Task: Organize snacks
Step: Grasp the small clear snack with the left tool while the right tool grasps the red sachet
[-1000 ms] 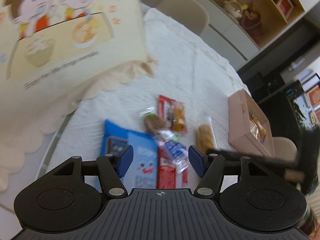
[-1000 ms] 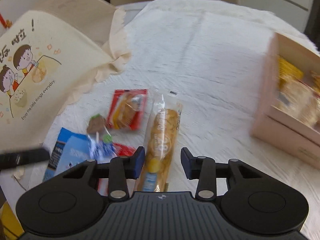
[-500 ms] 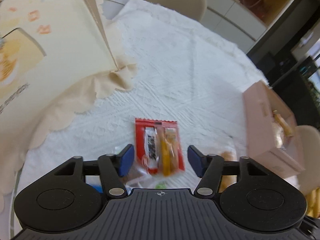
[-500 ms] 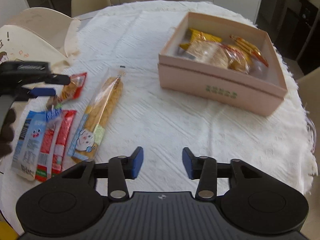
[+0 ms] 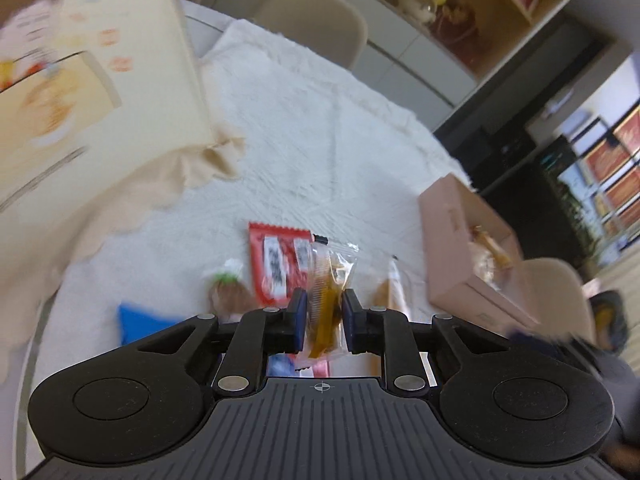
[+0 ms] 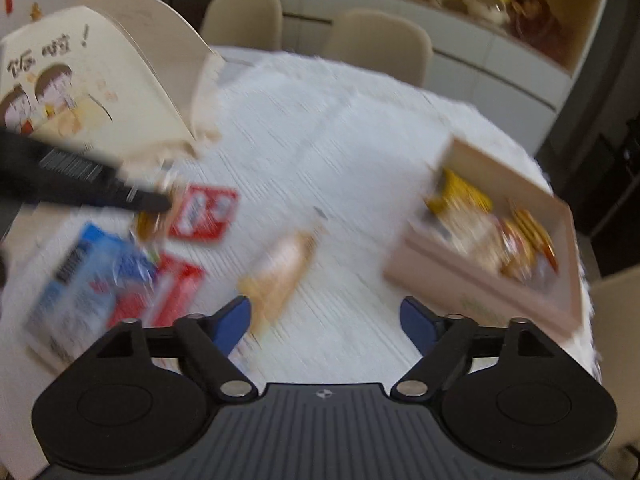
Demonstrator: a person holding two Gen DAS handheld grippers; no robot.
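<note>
Snack packets lie on a white tablecloth (image 5: 320, 140). My left gripper (image 5: 324, 308) is closing, and its blue pads press a clear packet with an orange snack (image 5: 330, 280) lifted off the pile. Just beyond it lies a red packet (image 5: 280, 264). My right gripper (image 6: 326, 316) hovers over the cloth with its jaws opening and nothing between them. A long bread packet (image 6: 280, 276) lies just ahead of its left finger. The pink box (image 6: 460, 288) at the right holds several snacks. In the right wrist view my left gripper (image 6: 160, 202) reaches in from the left.
A cream tote bag (image 5: 100, 92) with a cartoon print stands at the left. A blue packet (image 6: 76, 284) and red stick packets (image 6: 176, 288) lie near the front left. Beige chairs (image 6: 380, 44) and a shelf unit stand behind the table.
My left jaws have come together on the clear orange snack packet. My right jaws have spread wide, and that view has swung back left toward the loose snacks.
</note>
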